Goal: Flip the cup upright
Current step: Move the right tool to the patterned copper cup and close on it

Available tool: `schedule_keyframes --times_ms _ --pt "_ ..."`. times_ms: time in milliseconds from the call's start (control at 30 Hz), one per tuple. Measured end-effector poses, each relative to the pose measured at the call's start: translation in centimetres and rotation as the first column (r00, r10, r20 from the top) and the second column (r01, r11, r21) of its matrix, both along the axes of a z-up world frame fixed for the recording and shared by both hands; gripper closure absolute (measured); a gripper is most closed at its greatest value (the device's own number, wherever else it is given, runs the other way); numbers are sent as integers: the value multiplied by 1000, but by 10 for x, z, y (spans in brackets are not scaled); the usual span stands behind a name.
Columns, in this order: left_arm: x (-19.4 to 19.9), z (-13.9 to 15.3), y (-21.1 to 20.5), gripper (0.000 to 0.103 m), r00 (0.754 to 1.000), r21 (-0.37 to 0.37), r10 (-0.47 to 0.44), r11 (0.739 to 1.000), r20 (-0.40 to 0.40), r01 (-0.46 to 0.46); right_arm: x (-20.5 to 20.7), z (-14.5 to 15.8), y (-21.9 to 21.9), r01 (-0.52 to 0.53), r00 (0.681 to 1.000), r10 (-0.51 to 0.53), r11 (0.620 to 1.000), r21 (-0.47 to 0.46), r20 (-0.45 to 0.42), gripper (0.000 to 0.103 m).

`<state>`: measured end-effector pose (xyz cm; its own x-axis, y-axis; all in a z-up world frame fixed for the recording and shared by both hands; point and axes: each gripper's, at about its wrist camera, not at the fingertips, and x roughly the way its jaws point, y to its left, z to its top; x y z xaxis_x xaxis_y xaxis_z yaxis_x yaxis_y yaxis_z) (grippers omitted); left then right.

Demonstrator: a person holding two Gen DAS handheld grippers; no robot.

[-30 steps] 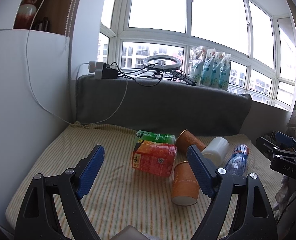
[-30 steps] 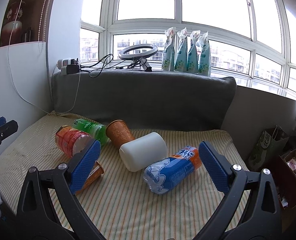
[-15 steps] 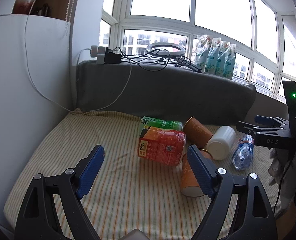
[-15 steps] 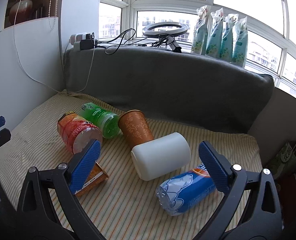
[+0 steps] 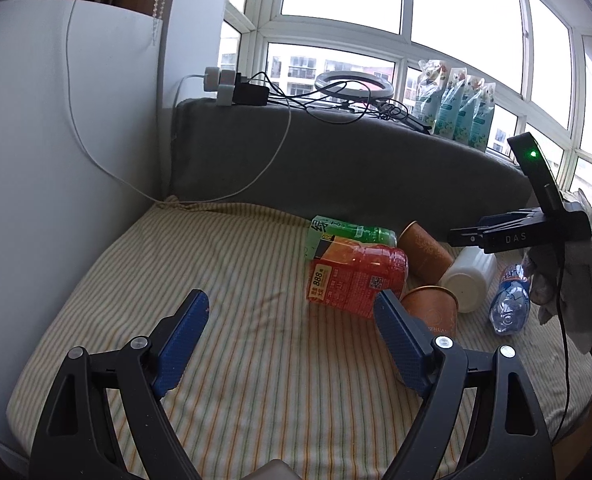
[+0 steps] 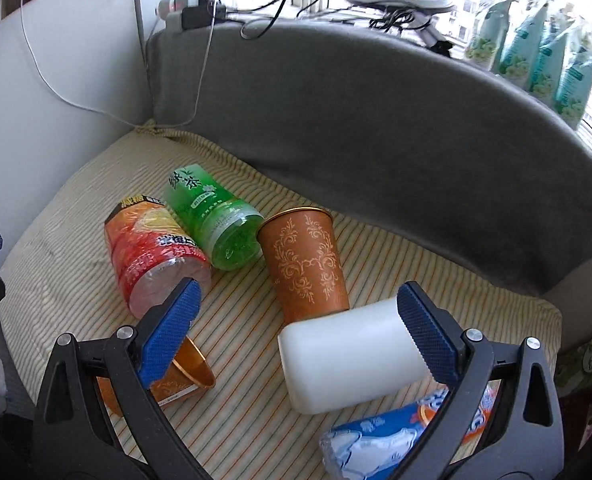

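Cups and bottles lie scattered on a striped cushion (image 6: 256,420), seen from my two wrist cameras. My right gripper (image 6: 296,332) hovers low over the group with its fingers (image 6: 172,320) spread wide and nothing between them. Directly ahead of it a patterned orange cup (image 6: 303,260) lies on its side, rim pointing toward the grey backrest (image 6: 375,120), base touching a white cup (image 6: 347,360) that also lies on its side. A second orange cup (image 6: 184,380) lies tipped over behind the left finger, partly hidden. A green tea bottle (image 6: 212,216) and a red drink bottle (image 6: 156,256) lie side by side, touching, left of the patterned cup. A blue-labelled water bottle (image 6: 395,436) lies at the near right.

My left gripper (image 5: 292,336) is held above the cushion's open area, fingers (image 5: 182,340) likewise wide apart and empty. Its view shows the same cluster to the right: red bottle (image 5: 355,276), green bottle (image 5: 351,232), both orange cups (image 5: 423,252) (image 5: 431,308), white cup (image 5: 469,280), and the right gripper's body (image 5: 523,232) above them.
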<state>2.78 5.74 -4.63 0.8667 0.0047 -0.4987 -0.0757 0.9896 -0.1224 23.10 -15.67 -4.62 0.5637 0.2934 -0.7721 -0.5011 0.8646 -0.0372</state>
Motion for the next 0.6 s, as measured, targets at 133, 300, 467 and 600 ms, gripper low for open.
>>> schedule_keyframes --times_ms 133,300,467,600 --pt "1 -2 7 18 1000 -7 15 1000 -4 -15 25 -10 12 -26 997 24 999 -30 -74 3" --pt "0 -3 18 18 999 -12 39 999 -4 -39 50 -25 30 -57 991 44 994 -98 -128 4" --pt "-1 -4 27 18 998 -16 65 998 -4 -65 68 -37 41 -79 982 54 988 -131 -183 10" --pt "-2 -6 32 18 997 -25 75 997 -8 -75 77 -48 52 -107 976 71 980 -168 -208 12"
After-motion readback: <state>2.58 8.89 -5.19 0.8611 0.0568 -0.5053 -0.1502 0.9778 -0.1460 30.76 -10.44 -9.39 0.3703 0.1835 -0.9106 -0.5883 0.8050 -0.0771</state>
